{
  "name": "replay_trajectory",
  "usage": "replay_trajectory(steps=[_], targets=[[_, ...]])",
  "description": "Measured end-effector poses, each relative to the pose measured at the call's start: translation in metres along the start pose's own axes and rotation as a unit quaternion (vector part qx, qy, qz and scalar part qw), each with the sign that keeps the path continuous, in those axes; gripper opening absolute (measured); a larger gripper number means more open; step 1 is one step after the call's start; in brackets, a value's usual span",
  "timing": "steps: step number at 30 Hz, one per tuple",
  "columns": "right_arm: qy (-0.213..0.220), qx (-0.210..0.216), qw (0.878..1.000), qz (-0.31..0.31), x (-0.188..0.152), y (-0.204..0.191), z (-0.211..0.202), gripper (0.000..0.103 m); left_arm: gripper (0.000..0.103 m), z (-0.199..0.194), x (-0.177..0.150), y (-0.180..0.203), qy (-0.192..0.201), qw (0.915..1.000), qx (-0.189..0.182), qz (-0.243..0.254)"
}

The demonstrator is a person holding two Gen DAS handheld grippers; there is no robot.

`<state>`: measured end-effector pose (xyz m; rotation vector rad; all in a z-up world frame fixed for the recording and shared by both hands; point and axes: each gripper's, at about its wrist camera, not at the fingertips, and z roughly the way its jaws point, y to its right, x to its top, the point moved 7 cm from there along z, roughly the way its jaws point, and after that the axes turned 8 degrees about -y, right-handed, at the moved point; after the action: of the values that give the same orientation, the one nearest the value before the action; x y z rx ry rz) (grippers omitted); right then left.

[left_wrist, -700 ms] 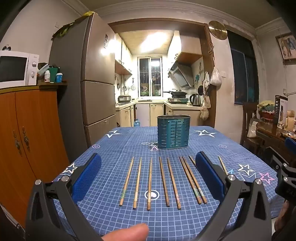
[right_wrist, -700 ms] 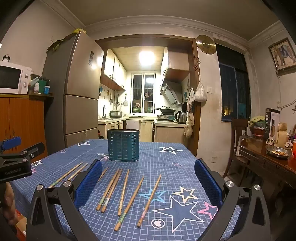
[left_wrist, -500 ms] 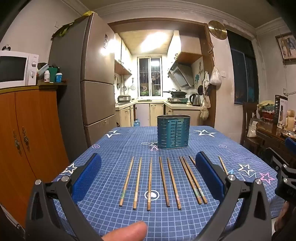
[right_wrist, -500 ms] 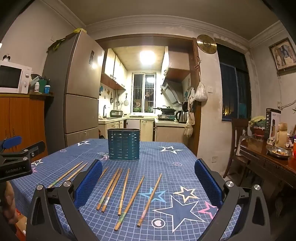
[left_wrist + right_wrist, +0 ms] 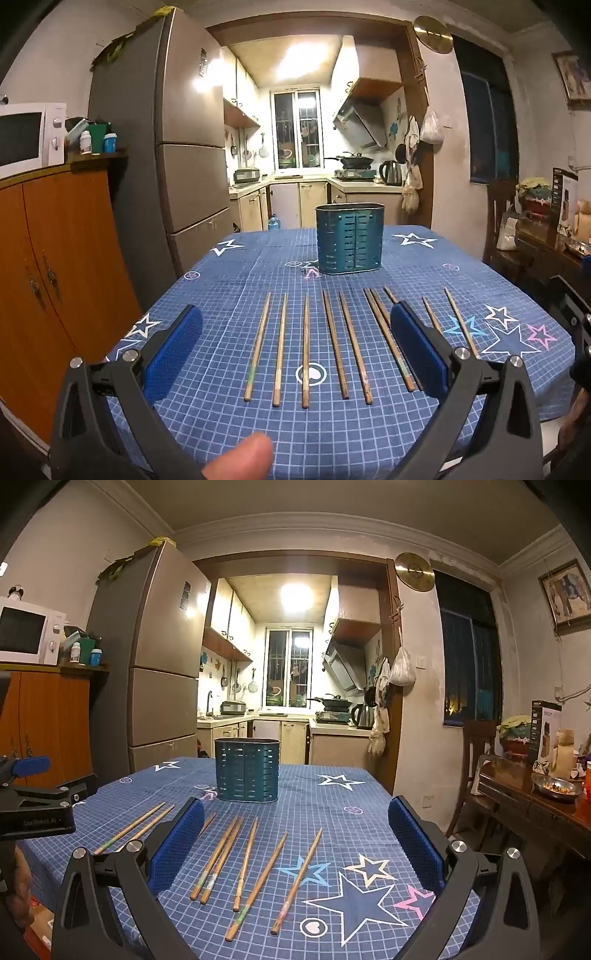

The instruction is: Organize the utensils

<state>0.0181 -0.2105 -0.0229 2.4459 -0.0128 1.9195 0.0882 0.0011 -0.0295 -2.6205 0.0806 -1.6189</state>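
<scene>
A tabletop draped in a blue grid-and-star cloth fills the view ahead of both tools, the kitchen doorway and a tall refrigerator rising beyond it. Straight ahead of the left hand-held gripper, well past its tips, a teal slotted utensil holder stands upright and appears empty, seemingly the place the loose pieces are meant to end up. Between that holder and the left hand-held gripper, wooden chopsticks lie side by side on the cloth, pointing away towards the holder, a row that seems laid out so each can be picked singly. From the right hand-held gripper the same sticks fan out just ahead and below, the outermost chopstick lying over a pale blue star between its blue pads, the holder ahead and to its left. Both tools hover above the cloth with jaws spread wide and nothing between the pads, so sorting appears not yet begun. A fingertip of the person shows at the bottom edge beneath the left tool.
</scene>
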Motion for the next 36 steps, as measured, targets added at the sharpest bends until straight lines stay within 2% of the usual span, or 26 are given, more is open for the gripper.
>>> replay_trajectory(steps=[2,12,36], targets=[[0.0,-0.001,1.0,-0.002,0.001,-0.001,-0.001,0.1,0.098,-0.001,0.0,0.0,0.009,0.9999,0.011,0.007],[0.001,0.0,1.0,-0.007,0.0,-0.002,0.002,0.1,0.098,-0.002,0.0,-0.006,0.018,0.9998,0.006,0.002],[-0.005,0.004,1.0,-0.013,-0.001,-0.002,0.009,0.1,0.098,0.011,0.004,-0.007,0.006,1.0,0.005,0.006]])
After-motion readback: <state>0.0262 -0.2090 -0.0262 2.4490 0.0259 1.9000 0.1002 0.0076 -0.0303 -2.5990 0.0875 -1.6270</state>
